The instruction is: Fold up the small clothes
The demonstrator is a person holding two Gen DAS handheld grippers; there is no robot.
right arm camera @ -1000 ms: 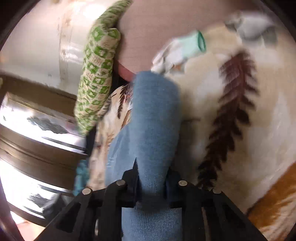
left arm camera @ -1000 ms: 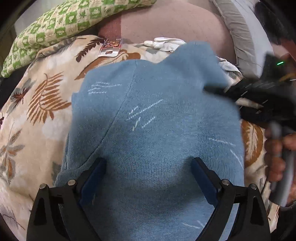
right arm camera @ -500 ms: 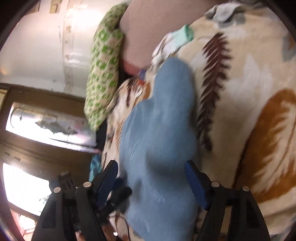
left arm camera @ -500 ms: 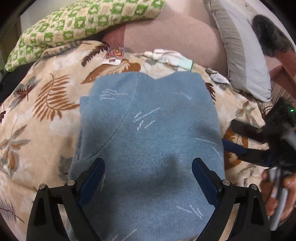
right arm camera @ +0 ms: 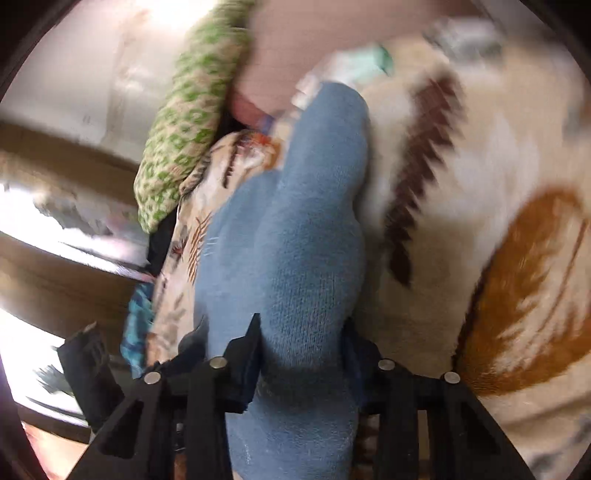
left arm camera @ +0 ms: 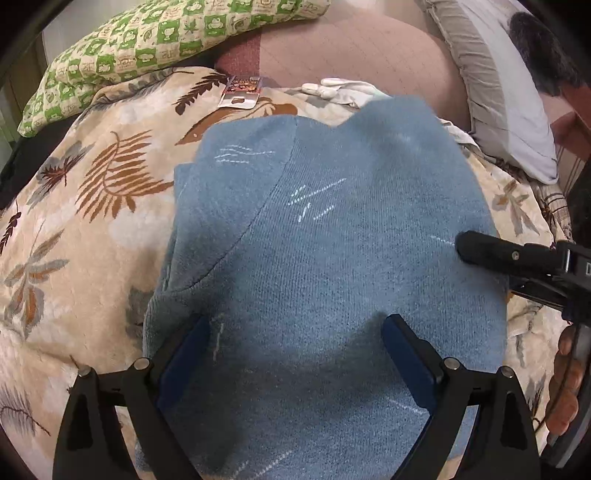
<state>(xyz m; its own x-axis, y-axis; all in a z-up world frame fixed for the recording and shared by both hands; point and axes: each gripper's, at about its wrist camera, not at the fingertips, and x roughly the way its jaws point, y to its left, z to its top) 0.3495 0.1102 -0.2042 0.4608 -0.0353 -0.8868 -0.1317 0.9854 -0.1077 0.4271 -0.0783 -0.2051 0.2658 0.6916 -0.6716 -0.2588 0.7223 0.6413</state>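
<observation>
**Sweater flat on the bed, one edge pinched**

Sweater [left arm camera: 332, 258], blue knit, spread over the leaf-print blanket [left arm camera: 92, 229] on the bed; long axis running from the near edge, under the left tool, away toward the pillows, far end notched and touching a white glove [left arm camera: 343, 88]. Left flap folded inward along a curved seam.

Left tool [left arm camera: 295, 354]: spread wide, blue pads hovering over the near cloth, nothing pinched between them. Seen from the left wrist only: whole outline of the garment, pale stitched dashes on the knit, a small printed packet [left arm camera: 242, 92] past the far edge, green checked pillow [left arm camera: 166, 33] and grey pillow [left arm camera: 509, 103] beyond, plus a hand [left arm camera: 565, 384] on the right tool's handle [left arm camera: 580, 369].

Right tool [right arm camera: 301, 332]: jaws just drawn closer, now pressed on a raised fold of the sweater [right arm camera: 303, 240] at its right edge. Seen from the right wrist only, blurred: knit bunched into a ridge running away from the pads, brown feather print on the blanket [right arm camera: 424, 177], bright wall and dark wooden furniture at left.
</observation>
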